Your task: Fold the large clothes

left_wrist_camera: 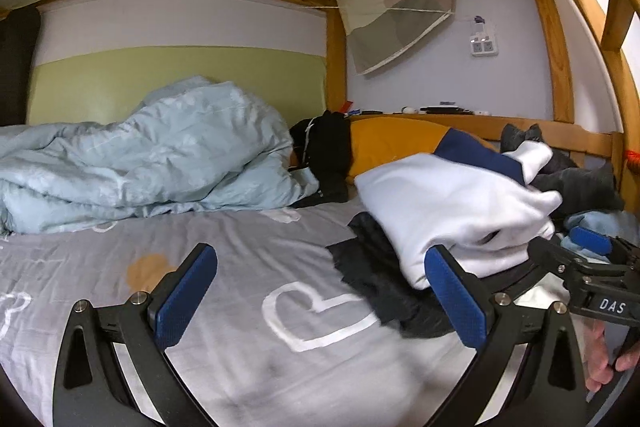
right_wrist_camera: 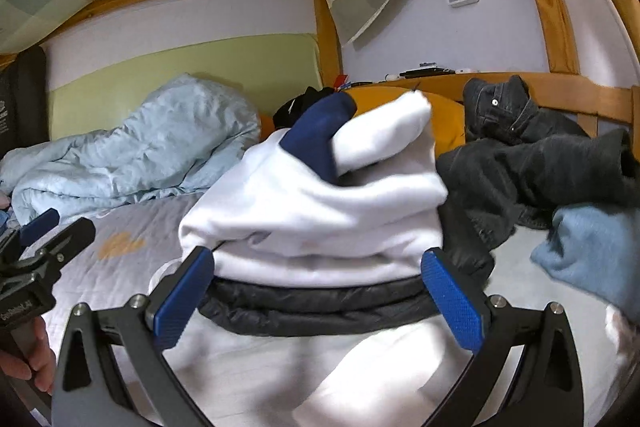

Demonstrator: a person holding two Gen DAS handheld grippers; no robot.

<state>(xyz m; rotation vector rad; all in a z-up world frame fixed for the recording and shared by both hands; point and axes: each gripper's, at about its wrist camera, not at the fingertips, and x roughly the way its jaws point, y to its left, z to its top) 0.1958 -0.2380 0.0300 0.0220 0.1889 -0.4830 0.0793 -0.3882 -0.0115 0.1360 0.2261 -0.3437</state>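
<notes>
A folded white garment with a navy panel [right_wrist_camera: 312, 211] lies on a black padded garment [right_wrist_camera: 320, 303] on the bed. My right gripper [right_wrist_camera: 320, 299] is open, its blue pads [right_wrist_camera: 456, 301] flanking the near edge of this stack without pressing on it. White fabric [right_wrist_camera: 320, 367] lies under the jaws. In the left wrist view the same white garment [left_wrist_camera: 440, 203] and black garment [left_wrist_camera: 376, 267] sit to the right. My left gripper [left_wrist_camera: 322, 297] is open over the grey sheet [left_wrist_camera: 240, 251], its right pad beside the black garment. The right gripper [left_wrist_camera: 576, 251] shows at the far right.
A crumpled light blue duvet [left_wrist_camera: 140, 163] fills the back left. An orange pillow [left_wrist_camera: 392, 143], dark jeans [right_wrist_camera: 520, 155] and a light blue garment [right_wrist_camera: 592, 255] lie at the back right. A wooden bed rail [right_wrist_camera: 560, 91] bounds the far side. A hand [right_wrist_camera: 32, 355] holds the left gripper [right_wrist_camera: 56, 229].
</notes>
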